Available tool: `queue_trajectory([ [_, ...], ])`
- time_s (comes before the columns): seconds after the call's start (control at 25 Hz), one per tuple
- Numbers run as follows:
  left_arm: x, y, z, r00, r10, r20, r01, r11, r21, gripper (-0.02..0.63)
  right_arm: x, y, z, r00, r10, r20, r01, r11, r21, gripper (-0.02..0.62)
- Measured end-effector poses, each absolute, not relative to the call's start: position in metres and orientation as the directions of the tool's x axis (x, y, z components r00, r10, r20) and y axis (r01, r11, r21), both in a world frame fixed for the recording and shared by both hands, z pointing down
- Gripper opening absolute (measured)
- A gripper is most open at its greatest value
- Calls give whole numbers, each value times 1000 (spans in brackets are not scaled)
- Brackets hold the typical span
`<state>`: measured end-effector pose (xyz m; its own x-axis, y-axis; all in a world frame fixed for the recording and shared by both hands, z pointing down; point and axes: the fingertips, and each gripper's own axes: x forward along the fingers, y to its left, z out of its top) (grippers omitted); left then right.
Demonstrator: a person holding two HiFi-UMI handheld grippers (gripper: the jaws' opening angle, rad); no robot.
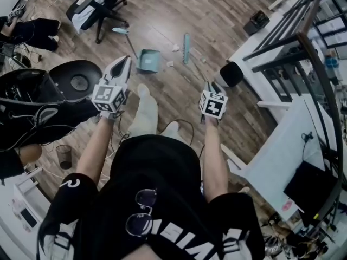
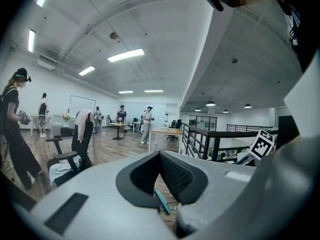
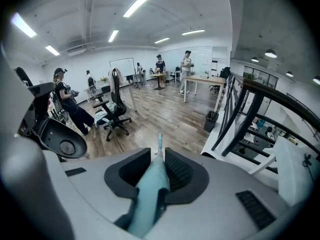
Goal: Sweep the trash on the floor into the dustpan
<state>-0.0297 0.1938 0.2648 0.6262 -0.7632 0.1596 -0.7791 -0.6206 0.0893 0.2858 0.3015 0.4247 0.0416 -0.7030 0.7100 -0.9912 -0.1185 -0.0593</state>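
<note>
A teal dustpan (image 1: 148, 60) lies on the wooden floor ahead of me, its thin handle running up-left. To its right is the teal broom head (image 1: 186, 47), with small scraps of trash (image 1: 175, 48) scattered between and around them. My right gripper (image 1: 210, 84) is shut on the teal broom handle (image 3: 152, 184), which runs out between the pads toward the brush (image 3: 160, 140). My left gripper (image 1: 126, 60) hovers just below-left of the dustpan, apart from it, its jaws together and holding nothing. Through its jaws the broom's brush (image 2: 163, 201) shows.
A black office chair (image 1: 95, 7) stands at the far left, and a black round-topped machine (image 1: 78, 80) sits left of my left gripper. A black railing (image 1: 293, 26) and a white desk (image 1: 282, 145) line the right side. A black bin (image 1: 257, 20) stands by the railing.
</note>
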Motion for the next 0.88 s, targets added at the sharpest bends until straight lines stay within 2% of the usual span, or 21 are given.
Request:
queue_trajectory([
  [0.52, -72, 6, 314, 693, -690, 209, -720, -672, 170, -3, 251, 168, 433, 155, -630, 761, -974, -228, 9, 83],
  [0.88, -81, -56, 348, 735, -628, 256, -677, -701, 225, -3, 227, 105, 425, 187, -632, 752, -964, -265, 18, 83],
])
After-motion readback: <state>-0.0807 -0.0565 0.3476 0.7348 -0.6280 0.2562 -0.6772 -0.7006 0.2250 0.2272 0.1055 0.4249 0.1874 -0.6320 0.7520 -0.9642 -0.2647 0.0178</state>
